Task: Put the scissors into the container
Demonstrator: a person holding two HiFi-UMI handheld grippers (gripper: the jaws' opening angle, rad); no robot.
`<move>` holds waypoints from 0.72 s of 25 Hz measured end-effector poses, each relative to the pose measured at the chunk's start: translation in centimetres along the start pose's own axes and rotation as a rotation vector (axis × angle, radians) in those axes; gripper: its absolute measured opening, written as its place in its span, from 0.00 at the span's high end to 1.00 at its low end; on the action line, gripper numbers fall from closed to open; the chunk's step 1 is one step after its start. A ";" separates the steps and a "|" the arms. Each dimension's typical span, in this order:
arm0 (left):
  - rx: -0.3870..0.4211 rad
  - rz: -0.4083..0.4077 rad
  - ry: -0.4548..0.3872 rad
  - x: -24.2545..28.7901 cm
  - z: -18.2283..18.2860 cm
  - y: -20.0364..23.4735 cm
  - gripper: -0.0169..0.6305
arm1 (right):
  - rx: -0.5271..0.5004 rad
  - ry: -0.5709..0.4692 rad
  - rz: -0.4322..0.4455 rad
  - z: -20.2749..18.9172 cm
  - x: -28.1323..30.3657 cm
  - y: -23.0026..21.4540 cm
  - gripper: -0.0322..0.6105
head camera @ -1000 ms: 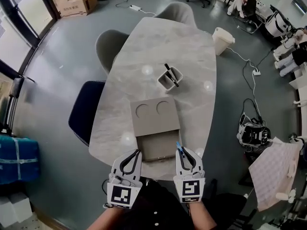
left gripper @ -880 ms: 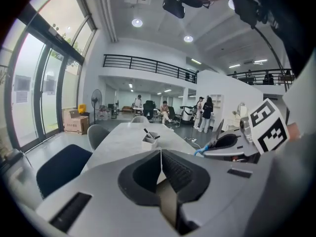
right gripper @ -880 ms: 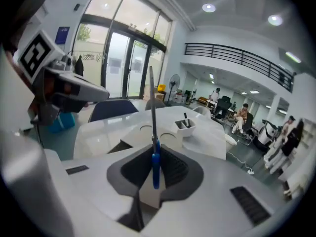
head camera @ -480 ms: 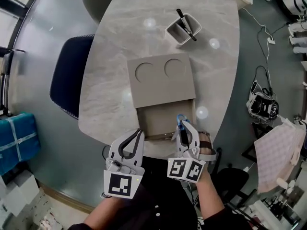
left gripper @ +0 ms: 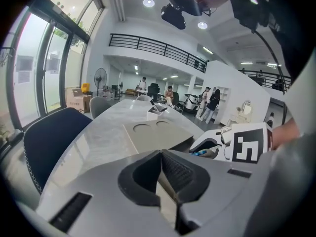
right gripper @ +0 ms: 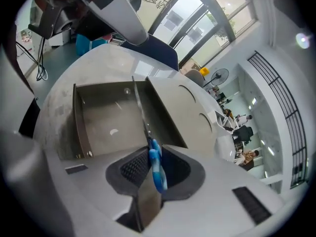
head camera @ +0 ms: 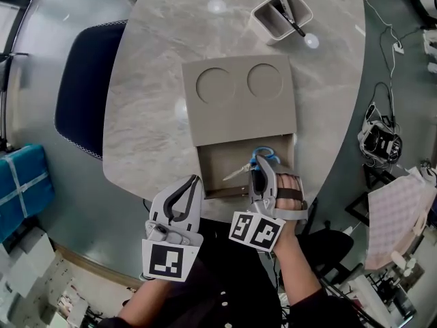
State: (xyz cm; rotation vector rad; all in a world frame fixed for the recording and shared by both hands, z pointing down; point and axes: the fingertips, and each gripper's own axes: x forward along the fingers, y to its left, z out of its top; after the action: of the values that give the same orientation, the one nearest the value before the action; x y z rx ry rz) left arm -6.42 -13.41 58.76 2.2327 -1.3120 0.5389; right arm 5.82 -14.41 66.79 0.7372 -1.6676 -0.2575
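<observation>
- Scissors (right gripper: 154,168), one pair, are clamped by their blue handle between the jaws of the right hand-held gripper (head camera: 259,164). The jaws are closed down to the handle's thickness, and the steel blades stick straight out ahead of them.
- Beside it on the left, and a little nearer the person, the left hand-held gripper (left gripper: 161,162) has its jaws pressed fully together with nothing between them. That makes two hand-held grippers, only one of them loaded.
- Directly under and ahead of the blades is the open compartment of one tan box (head camera: 218,159), with nothing else in it. Whether the blade tips touch its floor cannot be told.
- Step in hand, as I judge it: delivery, with the pair carried over the opening and not yet let go. The next move calls for lowering the blades flat between the compartment walls, then spreading the right jaws to release the handle.
- Just beyond the compartment is the box's slid-back lid (head camera: 239,115), which has two round recesses.
- Far ahead on the desk (head camera: 150,80) stands one small pale cup (head camera: 270,29) holding one black pen (head camera: 287,9). It could also be the container meant, but it is well apart from the scissors.
- Off to the left of the desk is one dark blue chair (head camera: 82,87).
</observation>
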 end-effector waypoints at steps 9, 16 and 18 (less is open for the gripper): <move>-0.032 0.007 0.028 0.7 -1.3 1.1 0.95 | 0.021 -0.018 0.097 1.0 1.7 1.5 0.76; -0.049 0.006 0.037 1.3 -1.7 1.1 0.95 | 0.107 -0.047 0.166 0.9 2.0 1.1 0.73; -0.048 0.003 0.039 1.5 -1.7 1.0 0.95 | 0.131 -0.056 0.189 0.9 2.0 0.8 0.68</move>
State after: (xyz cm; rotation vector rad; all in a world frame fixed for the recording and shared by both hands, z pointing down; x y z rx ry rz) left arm -6.77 -13.85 61.12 2.1708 -1.2953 0.5440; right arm 4.62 -15.21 68.59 0.6690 -1.8070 -0.0358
